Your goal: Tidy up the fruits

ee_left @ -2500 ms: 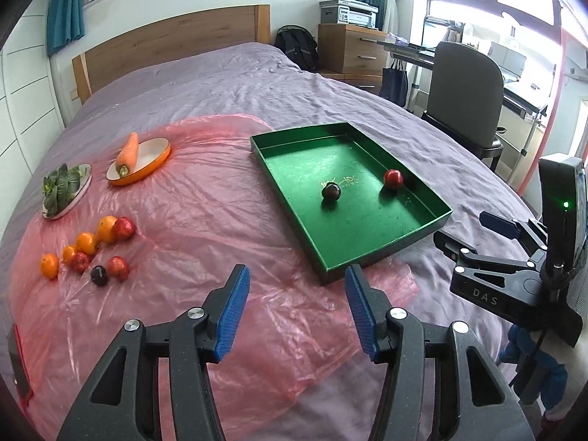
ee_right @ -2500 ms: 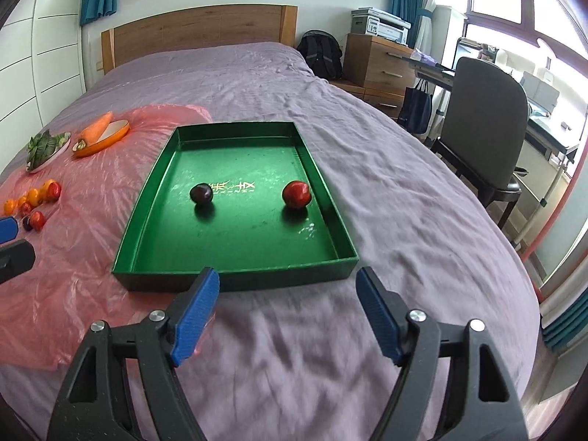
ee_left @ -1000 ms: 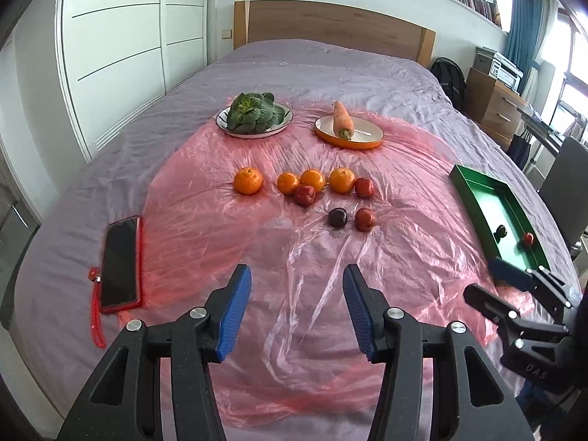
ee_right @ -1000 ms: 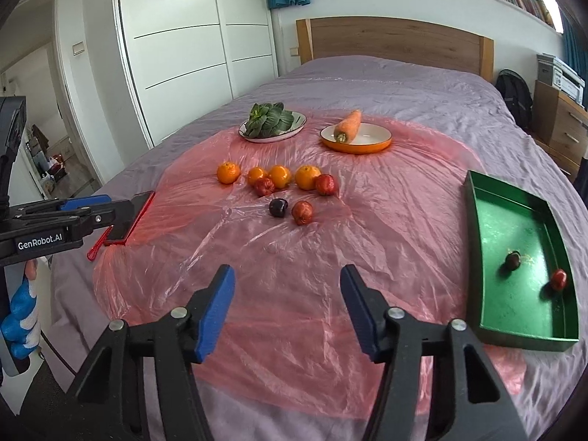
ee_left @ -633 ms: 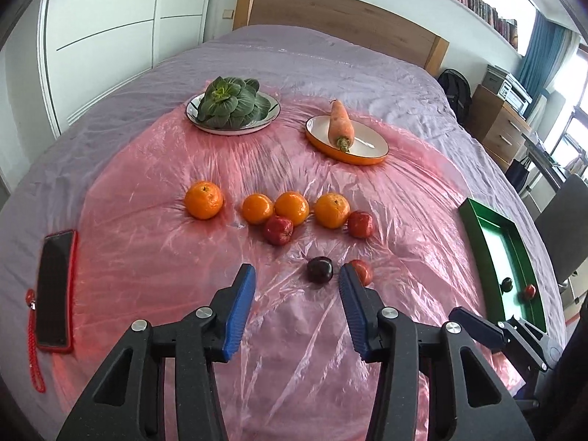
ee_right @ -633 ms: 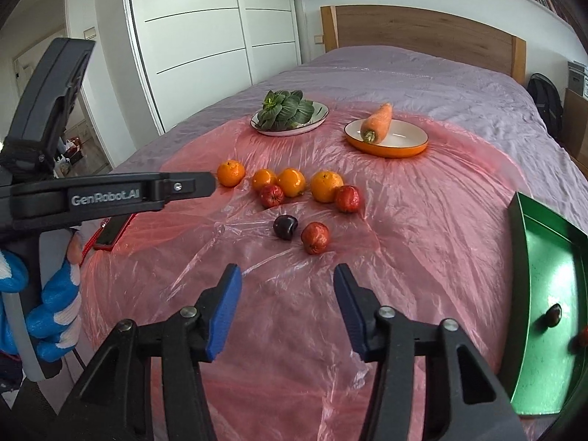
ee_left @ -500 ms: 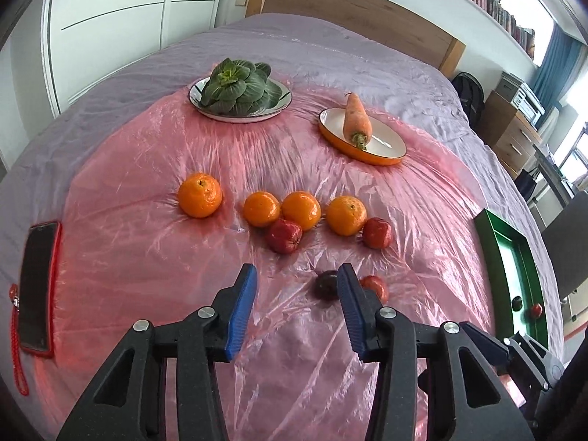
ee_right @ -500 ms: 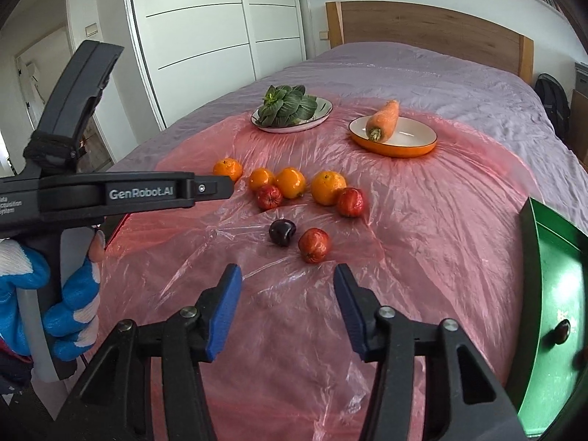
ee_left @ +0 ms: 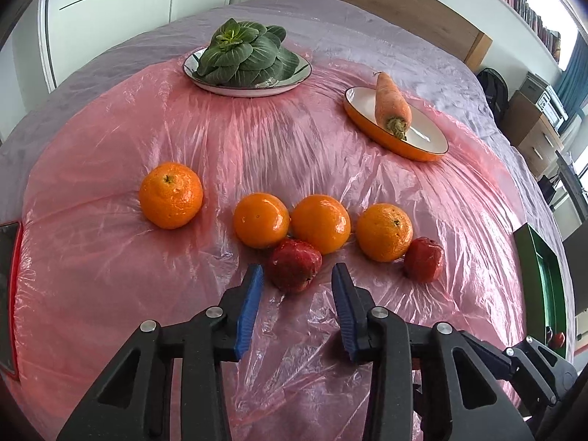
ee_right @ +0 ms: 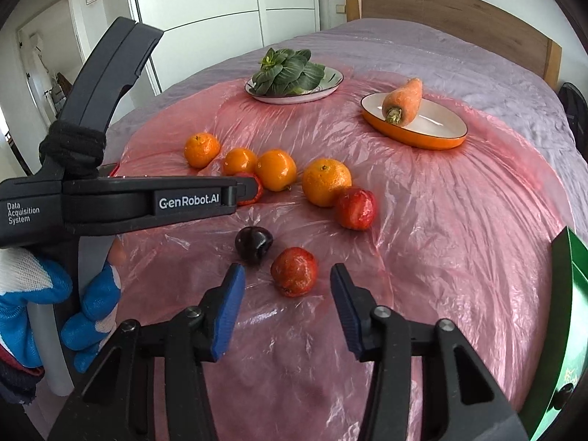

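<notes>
I count four oranges, three red fruits, one dark plum. Left claw reads "GenRobot.AI"; both claws, right claw included, have been narrowing, gripping nothing.

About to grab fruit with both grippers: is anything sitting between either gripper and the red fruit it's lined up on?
Nothing visible. The left gripper faces a red fruit; the right gripper faces another red fruit, a dark plum beside it.
</notes>
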Motion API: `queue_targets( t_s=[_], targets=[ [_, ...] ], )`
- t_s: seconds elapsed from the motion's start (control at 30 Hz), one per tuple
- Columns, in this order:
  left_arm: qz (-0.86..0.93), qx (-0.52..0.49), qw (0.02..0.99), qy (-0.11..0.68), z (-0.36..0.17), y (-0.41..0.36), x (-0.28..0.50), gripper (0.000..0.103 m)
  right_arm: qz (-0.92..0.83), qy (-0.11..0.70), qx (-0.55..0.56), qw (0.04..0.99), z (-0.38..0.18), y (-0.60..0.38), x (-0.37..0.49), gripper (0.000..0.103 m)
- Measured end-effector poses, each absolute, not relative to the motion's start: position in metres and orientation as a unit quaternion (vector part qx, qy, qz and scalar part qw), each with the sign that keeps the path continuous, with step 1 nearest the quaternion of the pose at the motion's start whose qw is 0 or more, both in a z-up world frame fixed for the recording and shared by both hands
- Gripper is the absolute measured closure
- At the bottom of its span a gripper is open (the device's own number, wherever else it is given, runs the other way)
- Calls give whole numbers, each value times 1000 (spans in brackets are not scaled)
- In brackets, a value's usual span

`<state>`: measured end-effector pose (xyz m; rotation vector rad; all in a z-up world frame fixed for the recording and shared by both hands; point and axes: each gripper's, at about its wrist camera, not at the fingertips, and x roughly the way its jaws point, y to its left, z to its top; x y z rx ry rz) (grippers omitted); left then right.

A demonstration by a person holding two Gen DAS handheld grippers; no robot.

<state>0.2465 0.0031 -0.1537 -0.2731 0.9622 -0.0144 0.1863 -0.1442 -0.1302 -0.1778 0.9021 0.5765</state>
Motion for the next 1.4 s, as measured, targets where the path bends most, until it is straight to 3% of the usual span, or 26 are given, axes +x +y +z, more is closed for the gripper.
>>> queue_targets(
  t_s=[0.03,0.17,0.33,1.4],
  targets=[
    [-6,-131,877,462,-156,3,248,72,275,434,-91,853,-134,-142,189,19],
    [-2,-136,874,467,-164,4,254,75,279,443,-109,845,-144,-138,196,22],
    [-7,-137,876,462,-169,6,254,75,285,449,-118,838,-154,-134,201,47],
    [-56,-114,916,379,-132,2,204,81,261,422,-34,867,-140,-163,175,49]
  ],
)
